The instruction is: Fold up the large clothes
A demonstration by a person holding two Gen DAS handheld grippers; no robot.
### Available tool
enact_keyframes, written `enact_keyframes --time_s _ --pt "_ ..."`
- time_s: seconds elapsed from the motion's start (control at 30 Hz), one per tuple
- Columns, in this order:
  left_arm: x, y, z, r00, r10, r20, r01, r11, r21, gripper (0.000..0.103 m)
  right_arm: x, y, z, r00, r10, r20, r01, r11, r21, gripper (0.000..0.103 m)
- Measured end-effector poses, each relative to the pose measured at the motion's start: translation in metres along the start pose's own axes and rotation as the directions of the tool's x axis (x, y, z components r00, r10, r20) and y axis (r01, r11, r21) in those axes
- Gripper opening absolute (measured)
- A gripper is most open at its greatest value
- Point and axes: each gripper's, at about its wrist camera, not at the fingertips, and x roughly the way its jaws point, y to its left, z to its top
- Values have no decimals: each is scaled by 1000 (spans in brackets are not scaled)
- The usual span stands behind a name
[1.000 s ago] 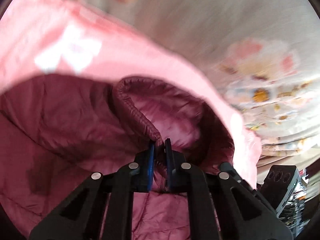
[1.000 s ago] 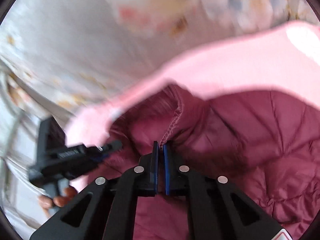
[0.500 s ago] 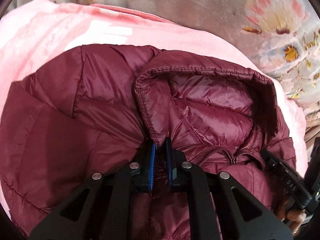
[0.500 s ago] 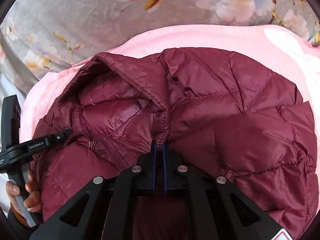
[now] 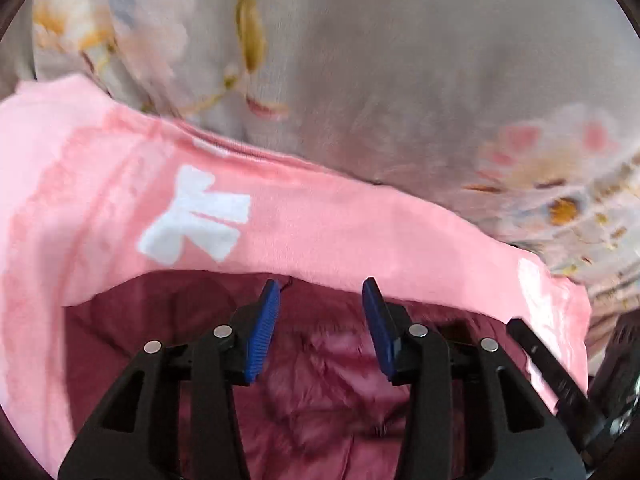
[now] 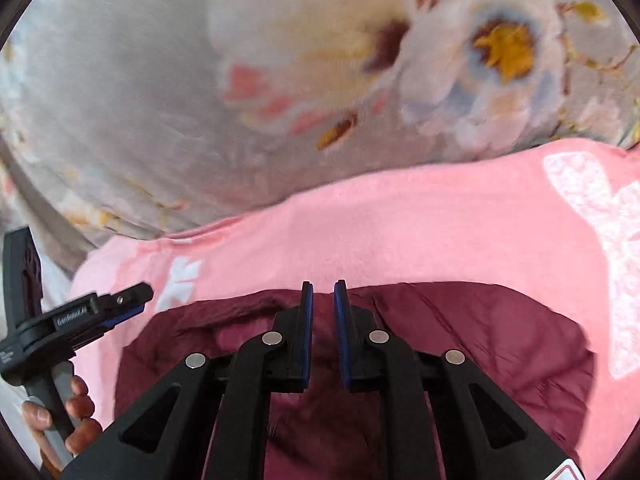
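Maroon quilted puffer jacket (image 5: 320, 364) lies on a pink blanket (image 5: 320, 232), filling the 6 o'clock part of both wrist views, with blanket showing around its far edge from 9 through 12 to 3 o'clock. In the left wrist view, the left gripper (image 5: 320, 304) has its blue-padded jaws spread wide apart with nothing between them, poised over the jacket's far edge. In the right wrist view, the right gripper (image 6: 323, 300) has its jaws parted by a narrow gap, holding nothing, its tips also at the jacket's (image 6: 480, 340) far edge. The pink blanket (image 6: 400, 232) carries white bow prints (image 5: 196, 216). Beyond it, toward 12 o'clock, spreads a grey floral bedsheet (image 6: 160, 100). At 8 o'clock in the right view, the left hand (image 6: 76, 412) grips the other gripper's handle.
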Motion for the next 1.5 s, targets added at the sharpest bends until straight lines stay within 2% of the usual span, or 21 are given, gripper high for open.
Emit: enact_keyframes --time_s 0.1,0.17,0.23,0.27,0.37,0.5,0.63,0.9,1.5 --pt "32 1 -14 997 47 -68 -46 999 24 41 15 -6 -18 998 -30 -57 29 999 -30 10" --pt "41 5 -29 995 58 -85 -55 998 42 41 18 -15 -32 996 -65 -65 62 997 -55 10" --pt "46 11 -43 994 83 -73 -78 994 73 41 22 -25 -43 993 -87 -76 82 994 -67 8" --pt "48 13 -49 994 89 -64 -84 993 88 41 25 -31 -49 993 -84 -79 79 995 -67 2" --pt "51 12 -59 993 112 -22 -108 985 132 41 27 -36 -53 996 -63 -68 59 997 -57 1" --pt "54 4 -71 987 156 41 -161 969 187 41 30 -30 -60 994 -101 -40 96 989 -111 1" --pt "57 1 -75 979 188 77 -201 956 215 41 33 -23 -60 992 -126 -28 121 983 -137 1" --pt "62 -3 -75 973 212 94 -229 945 235 41 33 -23 -61 991 -129 -28 124 982 -141 1" --pt "59 -4 -76 969 223 103 -242 938 250 42 33 -23 -62 991 -130 -27 125 982 -141 1"
